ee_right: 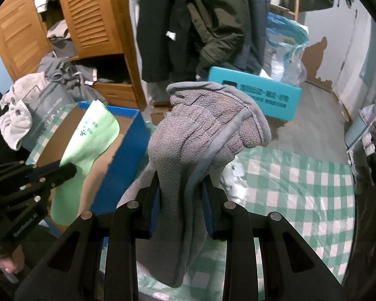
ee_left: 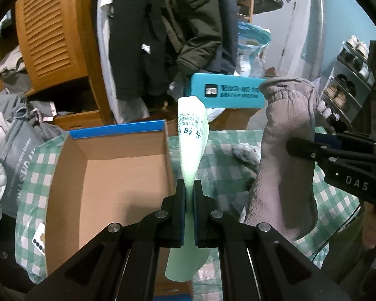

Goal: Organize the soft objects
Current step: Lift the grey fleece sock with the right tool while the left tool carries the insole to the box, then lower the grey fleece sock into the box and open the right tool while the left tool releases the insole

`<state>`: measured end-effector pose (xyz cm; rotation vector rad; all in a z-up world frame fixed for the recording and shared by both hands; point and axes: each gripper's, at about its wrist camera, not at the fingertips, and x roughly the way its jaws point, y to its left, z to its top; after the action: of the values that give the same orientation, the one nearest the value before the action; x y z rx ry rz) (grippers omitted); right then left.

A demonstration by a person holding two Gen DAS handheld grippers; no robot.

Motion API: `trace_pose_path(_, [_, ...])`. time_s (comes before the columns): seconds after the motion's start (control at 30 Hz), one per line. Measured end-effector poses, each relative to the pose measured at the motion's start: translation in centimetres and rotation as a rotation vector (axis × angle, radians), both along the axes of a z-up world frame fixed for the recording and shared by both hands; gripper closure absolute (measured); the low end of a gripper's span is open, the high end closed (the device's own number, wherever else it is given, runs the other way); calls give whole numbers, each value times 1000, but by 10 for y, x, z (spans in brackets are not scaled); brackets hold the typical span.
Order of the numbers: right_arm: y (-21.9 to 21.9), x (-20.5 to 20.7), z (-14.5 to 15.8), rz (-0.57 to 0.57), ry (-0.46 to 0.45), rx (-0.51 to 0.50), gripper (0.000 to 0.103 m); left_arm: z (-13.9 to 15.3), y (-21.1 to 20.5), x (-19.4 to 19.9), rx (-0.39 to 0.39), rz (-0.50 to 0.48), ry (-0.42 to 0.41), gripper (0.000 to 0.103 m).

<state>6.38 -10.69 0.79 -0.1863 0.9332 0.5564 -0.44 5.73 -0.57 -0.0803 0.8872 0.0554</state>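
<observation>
the left gripper [ee_left: 189, 188] has its fingers [ee_left: 180, 200] pressed narrow on a pale green cloth [ee_left: 191, 135], which is pinched in the slot between them; the cloth rises upright past the tips, printed with dark characters, and its other end hangs below the fingers. it is held in the air just beside the right wall of an open cardboard box [ee_left: 107, 175] with a blue rim, above the green checked table [ee_left: 338, 200].

the right gripper [ee_right: 181, 188] is clamped on a grey fleece cloth [ee_right: 200, 130], bunched thick between its fingers [ee_right: 154, 200]; the bulk mounds over the tips and a tail droops down between the arms of the tool, off the table.

the left wrist view looks straight into the box's brown interior and shows a crumpled whitish cloth [ee_left: 247, 153] lying on the table between the two held cloths. the right wrist view shows the box's blue outer side, the left gripper gripping the green cloth from the side, and a wide stretch of checked table to the right. both views show a teal box [ee_right: 255, 95] beyond the table.
</observation>
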Motion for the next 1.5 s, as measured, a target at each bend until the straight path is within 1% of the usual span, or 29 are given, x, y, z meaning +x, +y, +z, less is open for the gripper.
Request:
trace_pose_path(0.37, [53,-2,8,70,0,16,76,-1,40,-12,-2,71,-8,98])
trace_pose_path(0.73, [109,-7,10,148,25,41,76,-2,78,-25,-7,145,-16,98])
trace_pose_path(1.0, [147,-13,-6,204,68,23,76,-7,103,-34,23,190,-3,98])
trace_pose_path(1.17, [163,-16,-18,233,104,16,76,-9,116,-36,11,215,8,98])
trace_pose_path(1.33, [173,-17,-28,255,137,14,76,-13,118,-36,15,219,26,98])
trace_pose_path(1.43, [175,-18,-30,266,147,19,67,-14,117,-36,26,222,30,97])
trace_pose_path(1.47, [176,-18,-30,269,145,20,61,-14,117,-35,29,224,32,94])
trace_pose_path(1.5, [176,-19,-29,268,139,19,60,-14,117,-35,31,226,34,91])
